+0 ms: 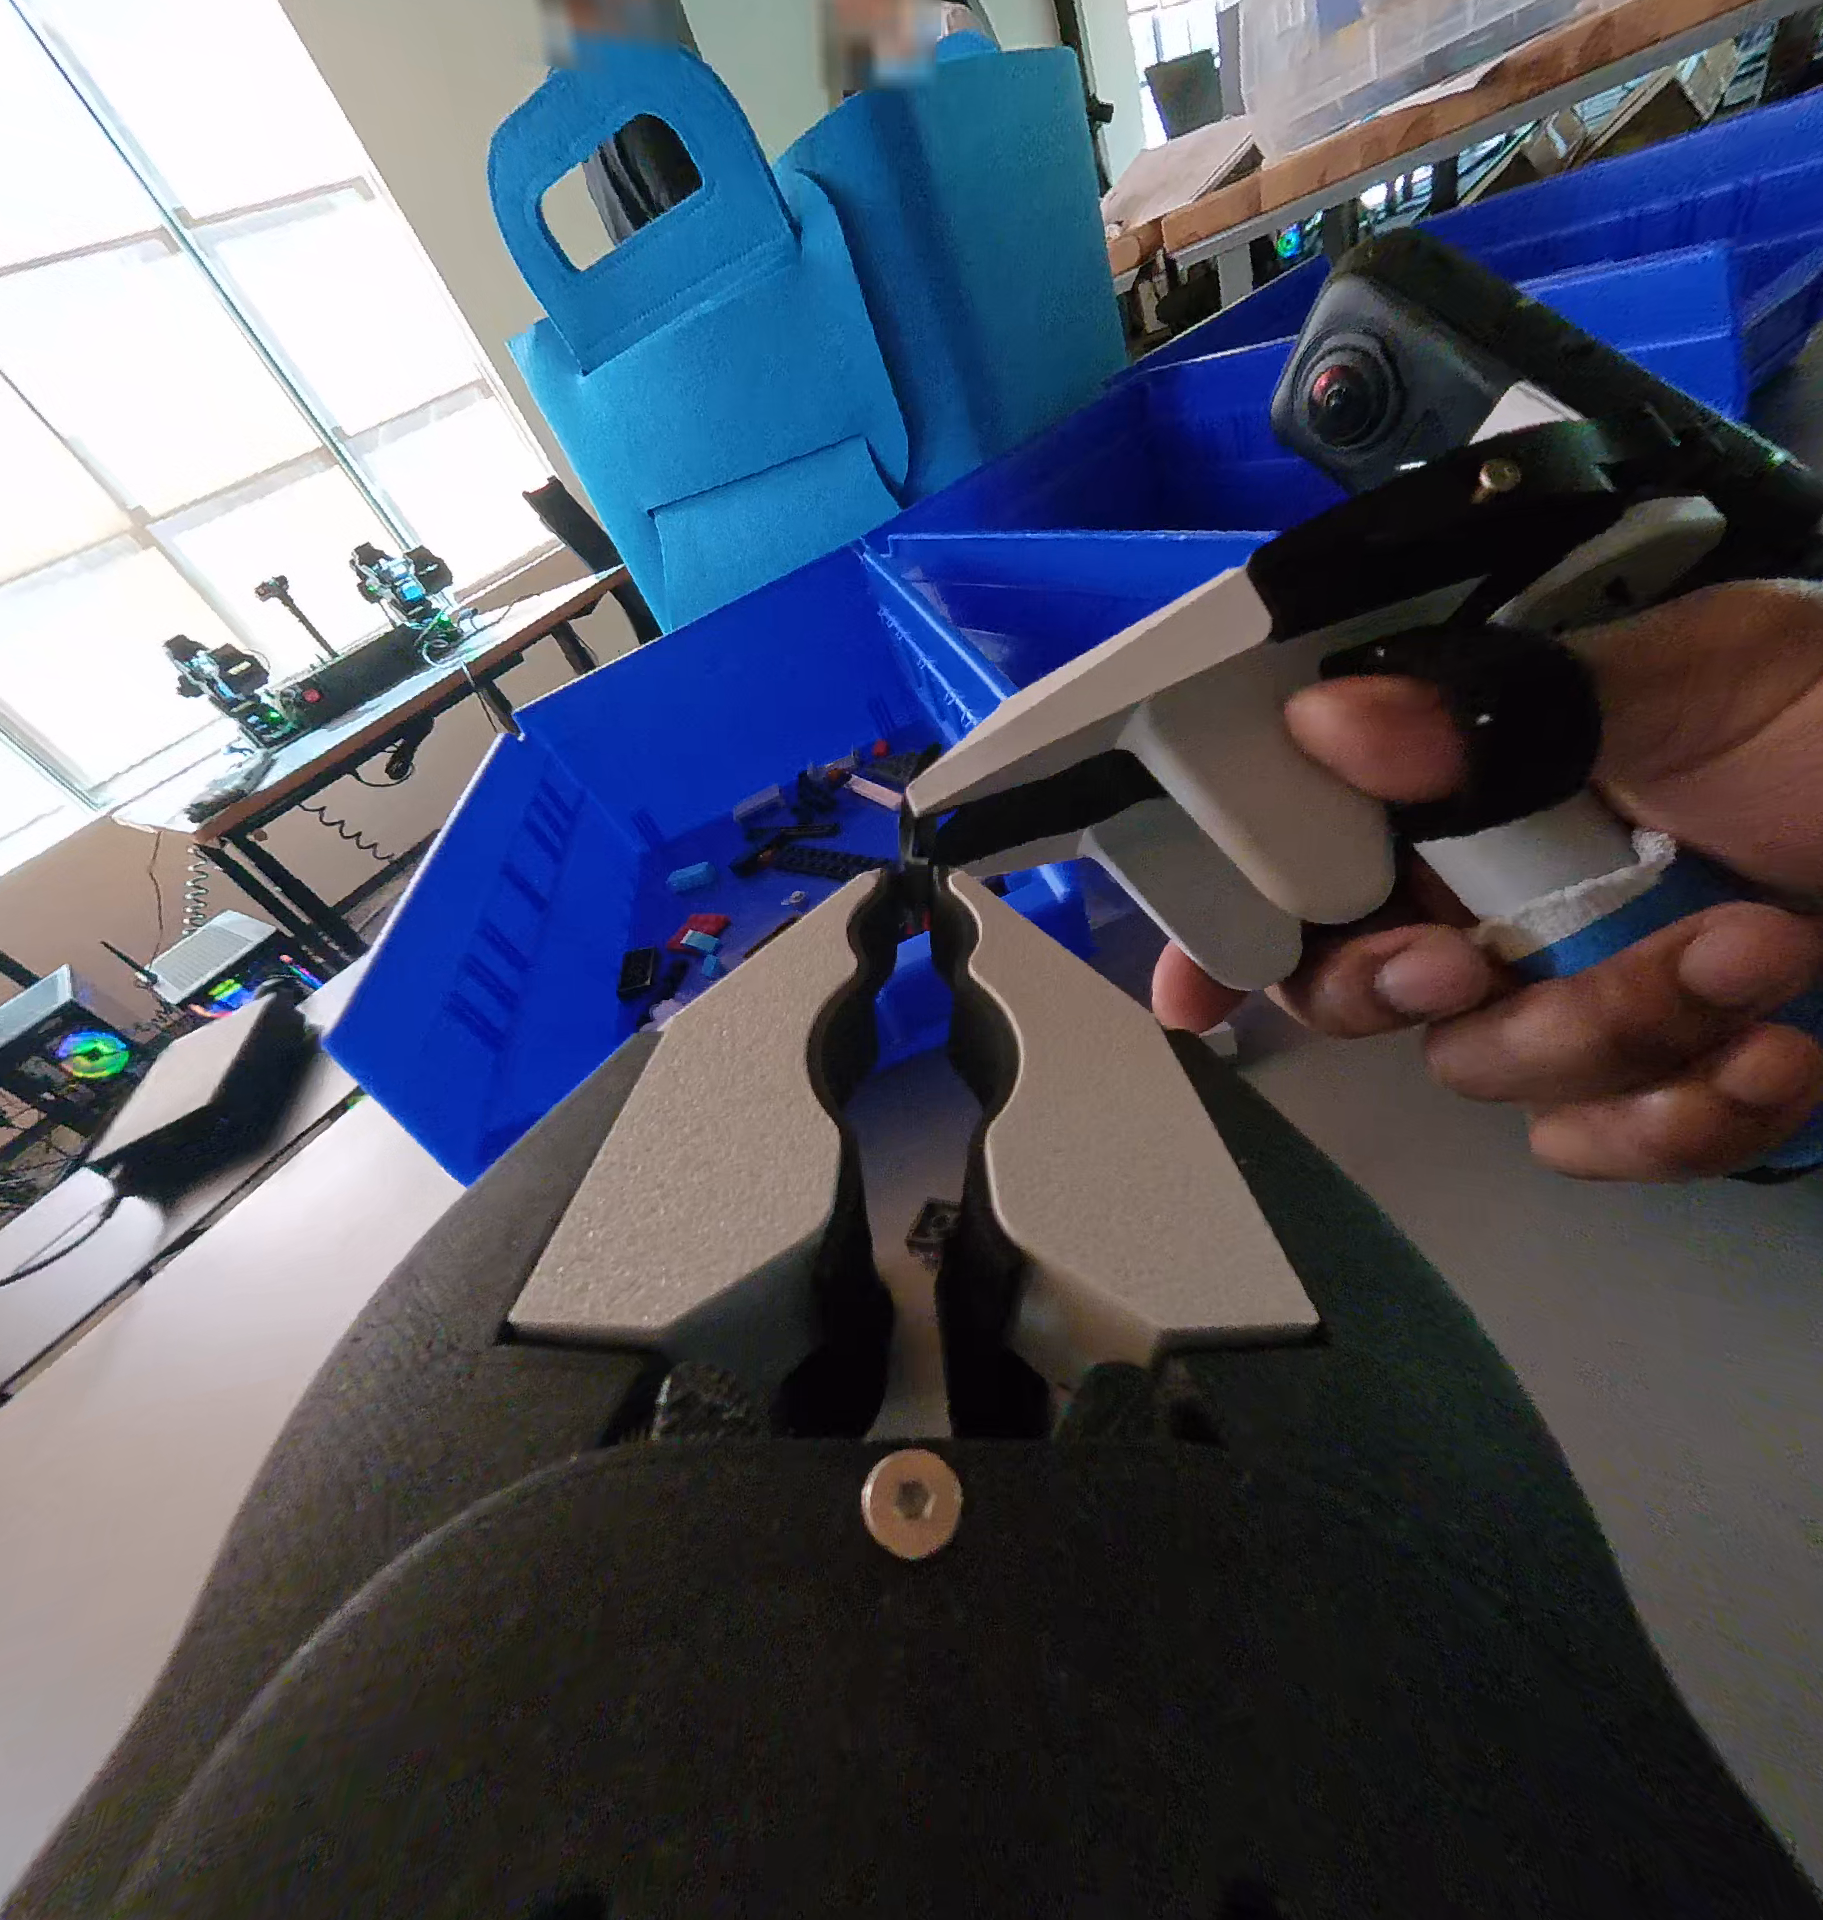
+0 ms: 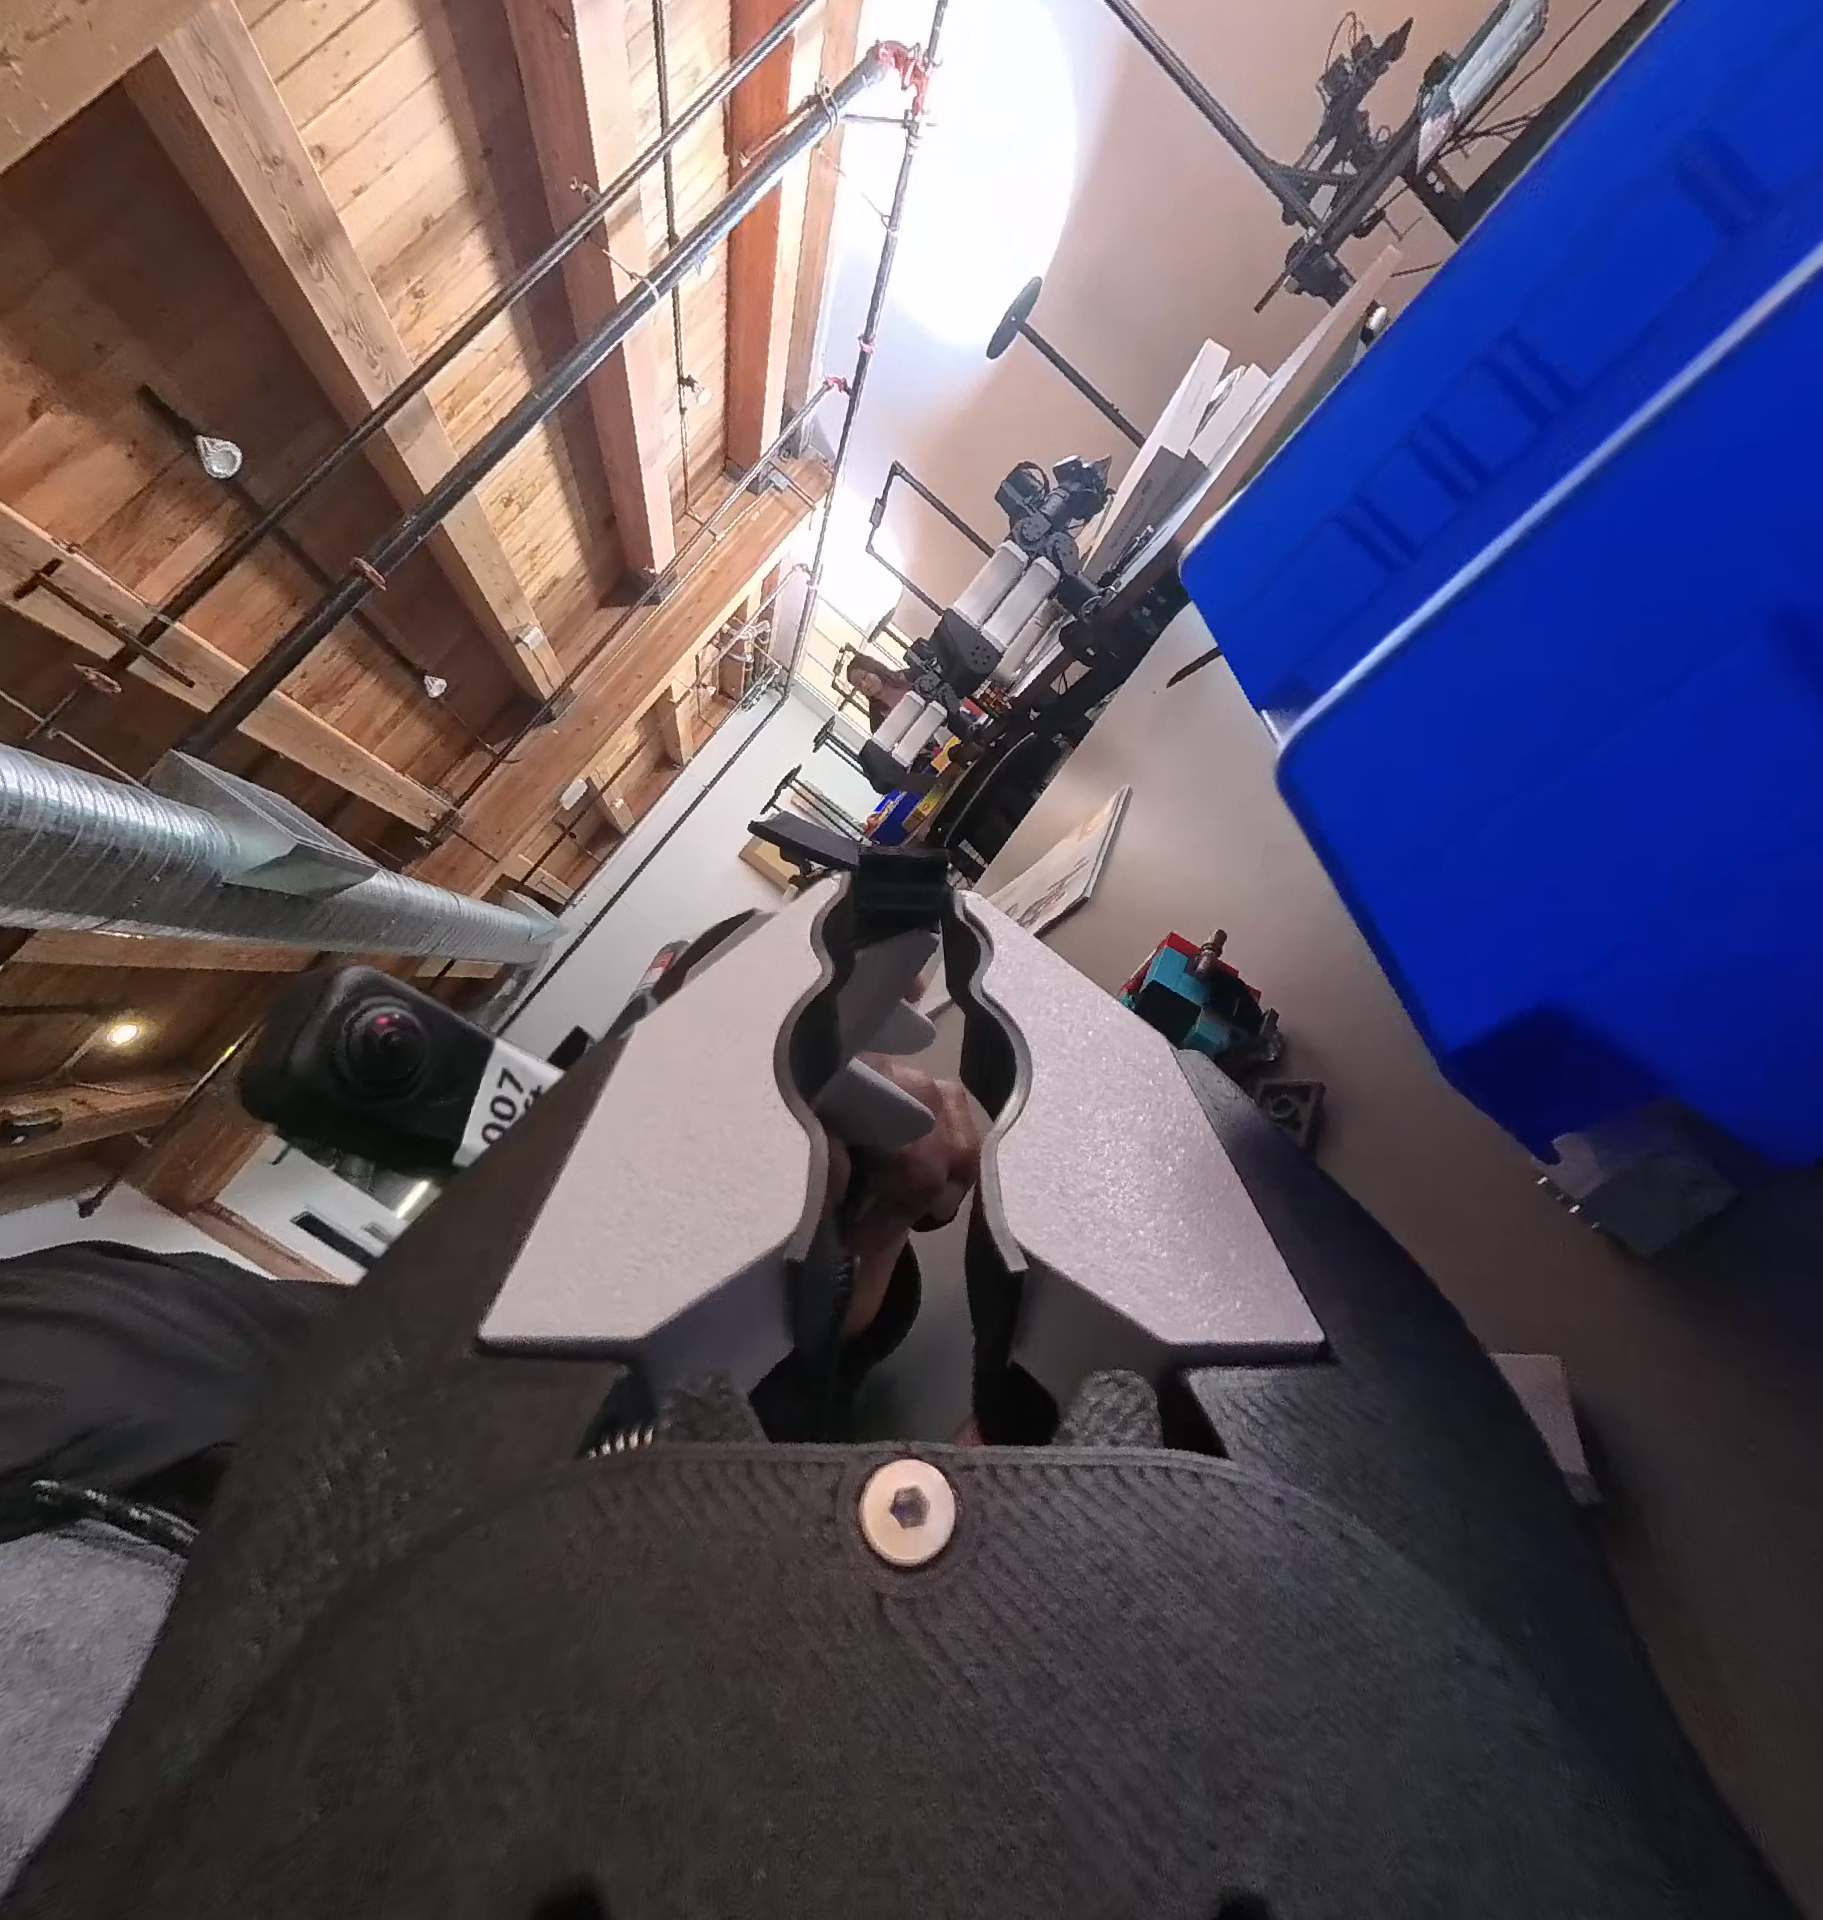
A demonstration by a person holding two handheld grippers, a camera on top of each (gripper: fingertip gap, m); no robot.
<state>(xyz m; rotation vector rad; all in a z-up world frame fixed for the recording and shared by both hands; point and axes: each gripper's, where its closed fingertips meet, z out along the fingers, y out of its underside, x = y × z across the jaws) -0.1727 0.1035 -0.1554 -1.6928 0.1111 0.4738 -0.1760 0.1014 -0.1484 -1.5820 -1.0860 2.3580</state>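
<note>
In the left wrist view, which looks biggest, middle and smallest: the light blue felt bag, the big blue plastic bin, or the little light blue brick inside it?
1. Big blue plastic bin
2. Light blue felt bag, though it stands farther back, so its true size against the bin is unsure
3. Little light blue brick, clearly the smallest

Left wrist view: sits on the left hand-held gripper (image 1: 912, 894), low over the grey surface (image 1: 1509, 1299), looking forward along its fingers toward the blue bin (image 1: 574, 883) and the windows at upper left of the frame
Left view nearness: the right hand-held gripper (image 1: 912, 831) lies close, entering from the right edge
Right wrist view: sits on the right hand-held gripper (image 2: 896, 883), rolled and pitched upward, wooden ceiling (image 2: 315, 364) filling the upper left
Right view nearness: blue bin wall (image 2: 1561, 675) close at the right
Shared: both hand-held grippers' tips, the other's camera (image 1: 1348, 400) (image 2: 367, 1060), the blue bin, the surface
</note>
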